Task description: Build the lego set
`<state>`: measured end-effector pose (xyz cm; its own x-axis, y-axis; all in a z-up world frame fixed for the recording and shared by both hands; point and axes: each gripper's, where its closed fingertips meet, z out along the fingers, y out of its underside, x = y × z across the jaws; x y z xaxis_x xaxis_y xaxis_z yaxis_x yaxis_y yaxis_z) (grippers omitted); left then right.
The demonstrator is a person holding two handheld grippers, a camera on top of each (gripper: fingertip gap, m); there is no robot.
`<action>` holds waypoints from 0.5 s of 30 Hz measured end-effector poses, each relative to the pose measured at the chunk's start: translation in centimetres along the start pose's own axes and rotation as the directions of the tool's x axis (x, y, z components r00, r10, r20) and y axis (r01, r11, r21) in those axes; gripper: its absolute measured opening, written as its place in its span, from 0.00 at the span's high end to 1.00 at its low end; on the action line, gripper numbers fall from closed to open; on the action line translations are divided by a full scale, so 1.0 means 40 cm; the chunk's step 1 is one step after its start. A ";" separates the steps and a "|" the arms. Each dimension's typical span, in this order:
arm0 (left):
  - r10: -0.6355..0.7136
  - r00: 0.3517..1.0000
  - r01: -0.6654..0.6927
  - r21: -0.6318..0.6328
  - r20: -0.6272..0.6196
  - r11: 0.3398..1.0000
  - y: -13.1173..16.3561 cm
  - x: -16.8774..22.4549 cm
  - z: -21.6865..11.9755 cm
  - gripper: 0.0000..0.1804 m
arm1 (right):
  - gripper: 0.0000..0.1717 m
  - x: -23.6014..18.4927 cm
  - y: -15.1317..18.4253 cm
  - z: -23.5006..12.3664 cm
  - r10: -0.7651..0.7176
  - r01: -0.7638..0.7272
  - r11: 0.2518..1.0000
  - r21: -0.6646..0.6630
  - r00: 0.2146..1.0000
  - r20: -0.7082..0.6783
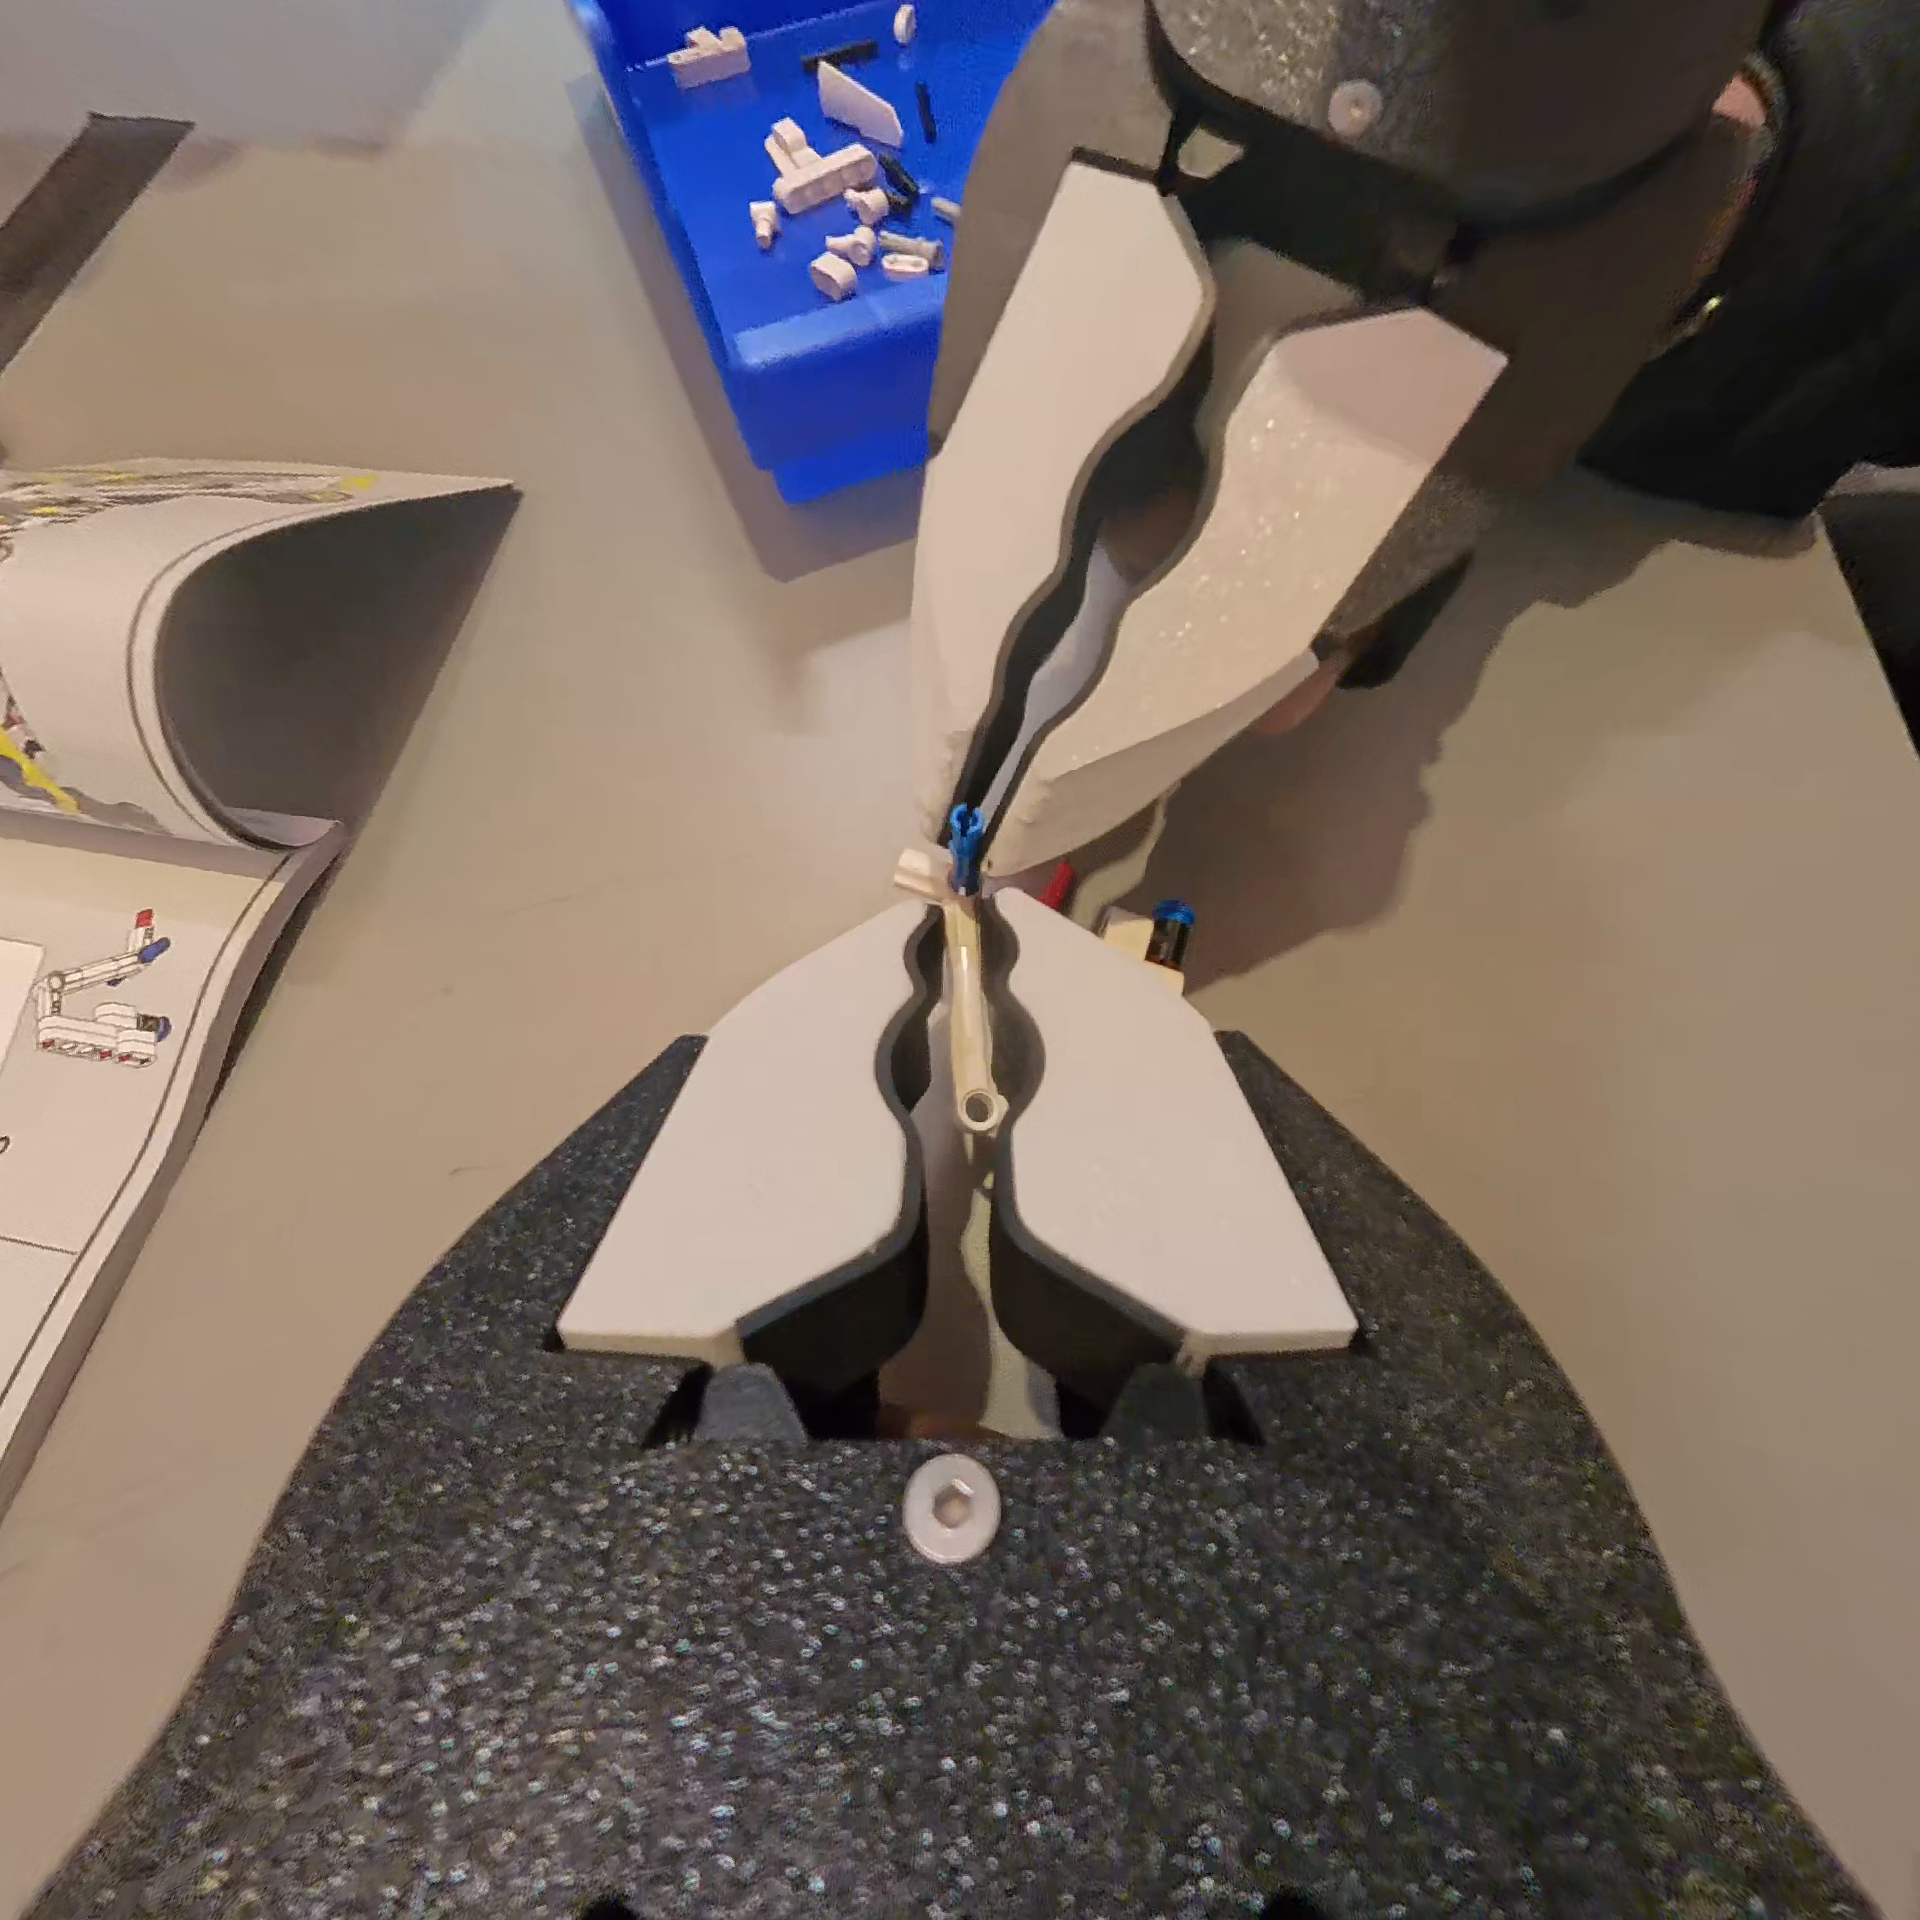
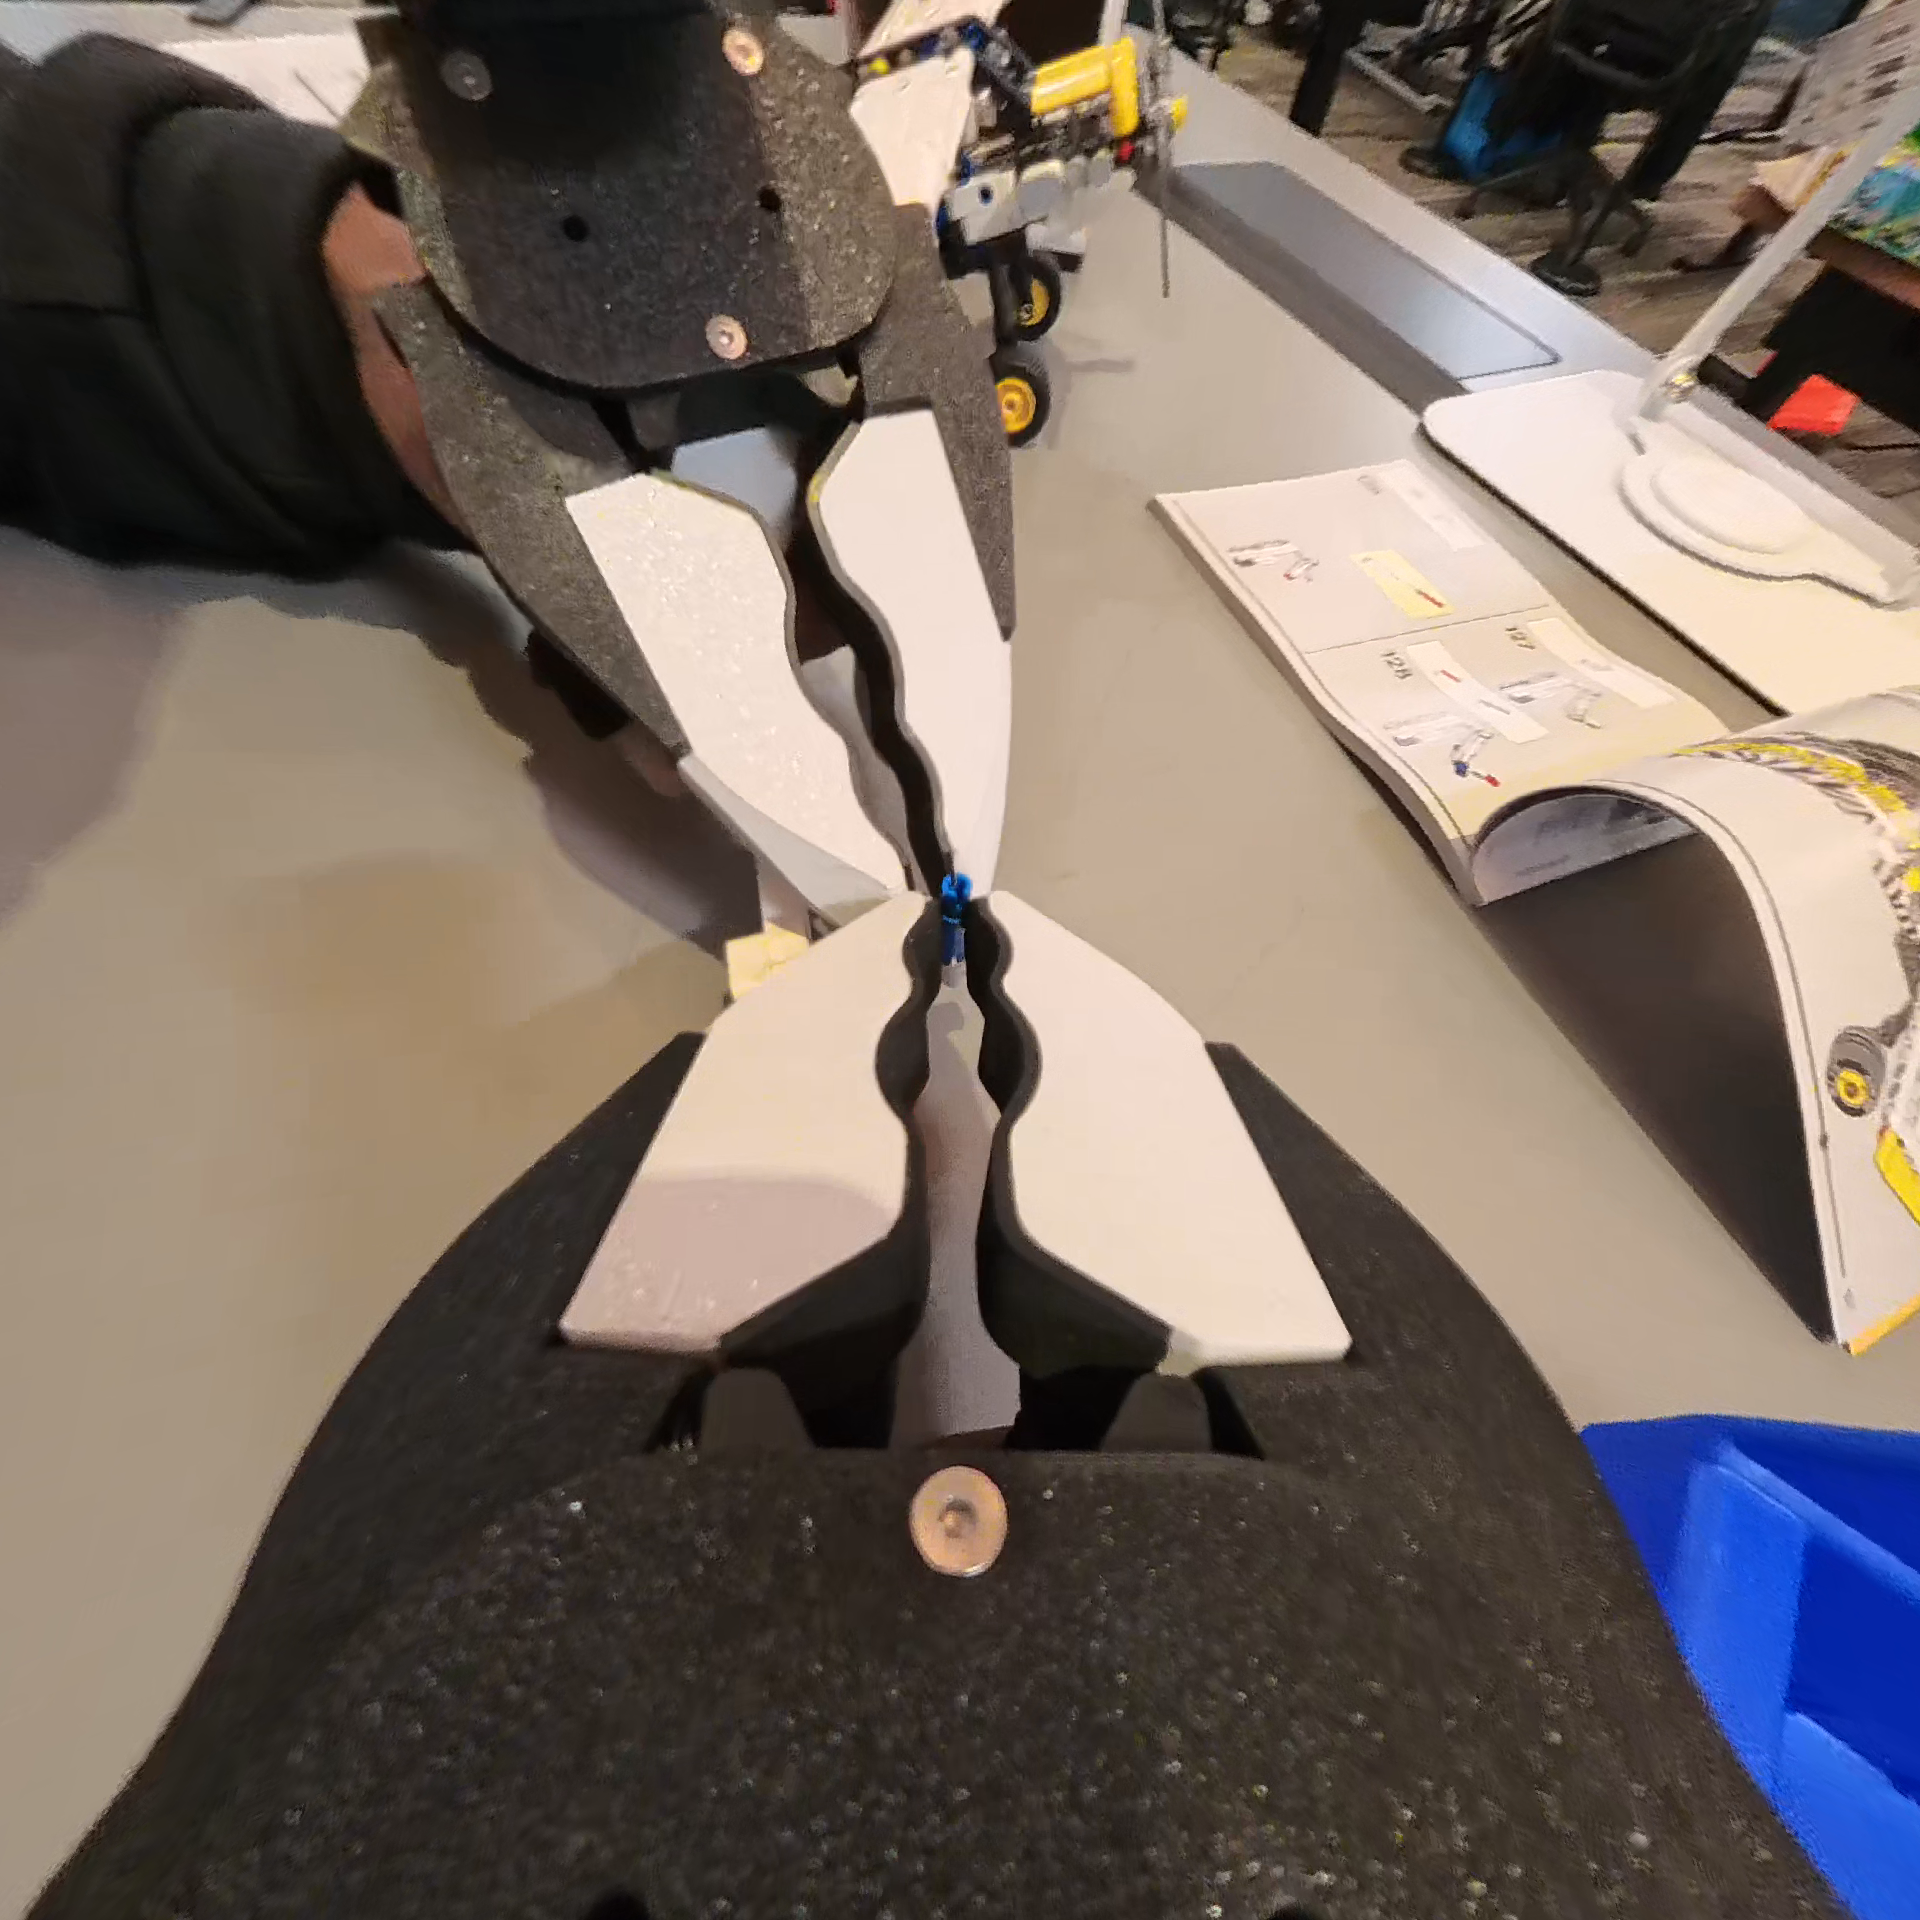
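In the left wrist view my left gripper (image 1: 961,906) is shut on a thin white beam (image 1: 968,1013) that lies lengthwise between its fingers. A short white stub (image 1: 921,868) sticks out to the left at the beam's far end. My right gripper (image 1: 971,831) comes in from above, tip to tip with the left one, and is shut on a small blue pin (image 1: 964,836). The pin's lower end meets the beam's far end. In the right wrist view the blue pin (image 2: 953,928) sits pinched between my right gripper's (image 2: 956,916) fingertips, with the left gripper (image 2: 948,883) directly opposite.
A blue bin (image 1: 831,343) holding several white and black parts stands behind the grippers and also shows in the right wrist view (image 2: 1787,1621). An open instruction booklet (image 1: 156,727) lies at the left. A small assembly with blue and red pins (image 1: 1155,935) lies on the table. A wheeled model (image 2: 1039,156) and a white lamp base (image 2: 1662,499) stand farther off. My two grippers' fingertips are within a few centimetres of each other. The wheeled model (image 2: 1039,156) is about 30 cm from both grippers' fingertips.
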<state>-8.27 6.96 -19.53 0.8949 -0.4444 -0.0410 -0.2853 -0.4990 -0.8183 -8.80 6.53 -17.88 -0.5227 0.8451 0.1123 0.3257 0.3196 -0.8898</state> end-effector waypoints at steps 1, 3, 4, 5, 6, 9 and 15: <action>-0.002 1.000 0.002 0.000 0.003 1.000 -0.001 -0.001 0.000 0.97 | 0.98 0.001 -0.001 0.000 0.004 -0.004 1.000 0.003 1.000 -0.010; 0.007 1.000 -0.007 -0.009 -0.011 1.000 0.005 0.005 0.003 0.97 | 0.98 -0.003 0.003 0.001 0.000 0.000 1.000 -0.002 1.000 0.003; 0.013 1.000 -0.013 -0.012 -0.018 1.000 0.008 0.007 0.005 0.97 | 0.98 -0.007 0.007 0.002 -0.003 0.003 1.000 -0.006 1.000 0.024; 0.020 0.999 -0.020 -0.015 -0.027 1.000 0.010 0.010 0.007 0.97 | 0.98 -0.010 0.011 0.001 -0.003 0.004 1.000 -0.010 0.999 0.047; 0.034 0.999 -0.034 -0.014 -0.035 0.999 0.011 0.014 0.009 0.97 | 0.98 -0.013 0.015 0.000 -0.004 0.005 1.000 -0.012 0.997 0.071; 0.051 0.998 -0.049 0.063 -0.032 0.997 -0.021 0.011 -0.005 1.00 | 0.98 -0.019 0.042 0.002 -0.021 0.027 0.998 -0.063 0.995 0.100; -0.031 0.997 0.033 -0.038 0.070 0.999 0.024 -0.038 -0.005 1.00 | 0.98 -0.008 0.065 0.024 -0.080 0.080 0.987 -0.139 0.997 0.004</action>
<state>-9.97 6.99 -20.16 0.9251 -0.3757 -0.0558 -0.2679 -0.5412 -0.7971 -8.53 6.69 -20.66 -0.5501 0.8150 0.1818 0.3894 0.4430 -0.8075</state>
